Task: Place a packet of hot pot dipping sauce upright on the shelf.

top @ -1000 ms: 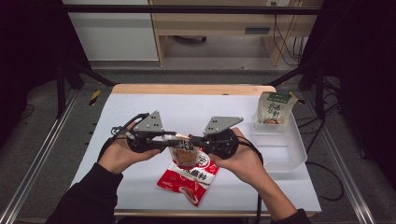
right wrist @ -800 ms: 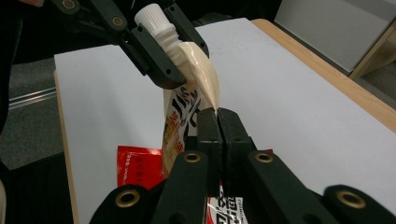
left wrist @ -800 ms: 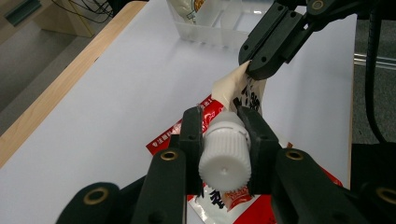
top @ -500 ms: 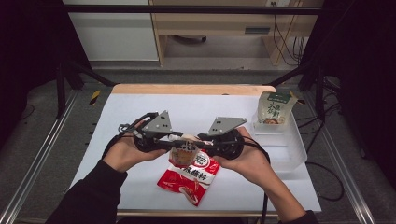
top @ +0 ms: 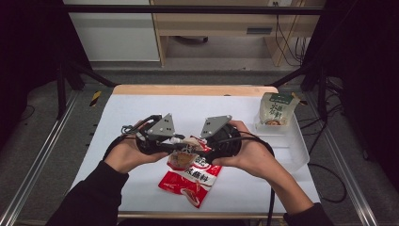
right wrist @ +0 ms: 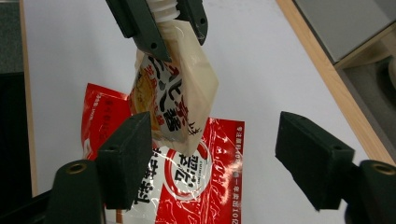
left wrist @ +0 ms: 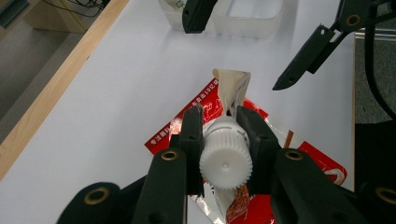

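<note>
Left tool (left wrist: 219,135) clamps the spout pouch (right wrist: 175,88) by its cap; right tool (right wrist: 212,158), just opened, flanks it.

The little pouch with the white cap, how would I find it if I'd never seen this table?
Look at the middle of the white table, just above the flat red packet. The small pouch hangs there, the left gripper clamped on its ribbed white screw cap. It alone is lifted off the table.
</note>
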### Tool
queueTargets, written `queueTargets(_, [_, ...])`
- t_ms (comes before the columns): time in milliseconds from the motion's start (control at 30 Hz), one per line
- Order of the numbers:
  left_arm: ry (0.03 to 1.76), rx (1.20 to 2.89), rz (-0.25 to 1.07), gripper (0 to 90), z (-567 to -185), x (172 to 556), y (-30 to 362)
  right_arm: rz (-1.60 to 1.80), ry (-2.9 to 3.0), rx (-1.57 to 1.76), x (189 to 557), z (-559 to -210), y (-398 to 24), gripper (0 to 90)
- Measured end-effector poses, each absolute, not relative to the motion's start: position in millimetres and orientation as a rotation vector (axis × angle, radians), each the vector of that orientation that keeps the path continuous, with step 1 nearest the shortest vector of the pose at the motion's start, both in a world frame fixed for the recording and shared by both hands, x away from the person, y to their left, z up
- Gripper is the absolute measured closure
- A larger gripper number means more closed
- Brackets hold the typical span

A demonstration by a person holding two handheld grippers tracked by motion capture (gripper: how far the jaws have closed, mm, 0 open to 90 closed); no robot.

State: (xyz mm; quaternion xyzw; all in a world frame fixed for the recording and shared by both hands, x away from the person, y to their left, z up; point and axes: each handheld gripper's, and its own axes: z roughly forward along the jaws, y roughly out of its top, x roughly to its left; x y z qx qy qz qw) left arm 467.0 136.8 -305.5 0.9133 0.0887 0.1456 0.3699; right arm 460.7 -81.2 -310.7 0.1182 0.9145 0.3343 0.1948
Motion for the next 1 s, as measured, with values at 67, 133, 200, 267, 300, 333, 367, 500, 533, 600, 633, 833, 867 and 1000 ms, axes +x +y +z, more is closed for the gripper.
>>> queueTargets(67, [0.225,2.345,0.372,73.2,-306,467,137,0.916,2.591,0.306,464,-309,-79,24.3])
queueTargets(133, [0.22,2.344,0.368,73.2,-306,467,137,0.902,2.61,0.289,467,-309,-78,23.7])
queueTargets(200, [0.22,2.343,0.369,73.2,-306,467,136,0.888,2.629,0.28,470,-308,-77,26.2])
queueTargets(267, [0.218,2.342,0.369,73.2,-306,467,136,0.872,2.646,0.275,472,-307,-75,30.0])
queueTargets(300, [0.214,2.342,0.369,73.2,-306,468,136,0.864,2.654,0.27,472,-308,-73,31.4])
queueTargets(333, [0.215,2.338,0.365,73.2,-306,467,135,0.855,2.664,0.257,473,-308,-72,34.1])
queueTargets(367, [0.21,2.341,0.364,73.2,-306,467,135,0.845,2.673,0.248,474,-308,-71,35.4])
queueTargets(500, [0.2,2.344,0.362,73.2,-306,467,134,0.833,2.697,0.234,478,-309,-68,41.0])
queueTargets(533, [0.2,2.341,0.36,73.2,-306,467,134,0.83,2.702,0.227,478,-310,-67,41.5])
queueTargets(600, [0.191,2.34,0.363,73.2,-306,467,133,0.827,2.714,0.228,479,-311,-66,44.6])
queueTargets(633, [0.191,2.339,0.363,73.2,-306,467,133,0.823,2.716,0.224,479,-311,-65,45.8])
queueTargets(833, [0.195,2.329,0.361,73.2,-305,466,133,0.832,2.747,0.217,478,-314,-62,59.1])
queueTargets(867, [0.195,2.33,0.362,73.2,-305,466,134,0.834,2.749,0.223,478,-315,-62,62.2])
queueTargets(1000, [0.198,2.321,0.359,73.2,-305,466,133,0.838,2.758,0.227,478,-316,-62,74.2])
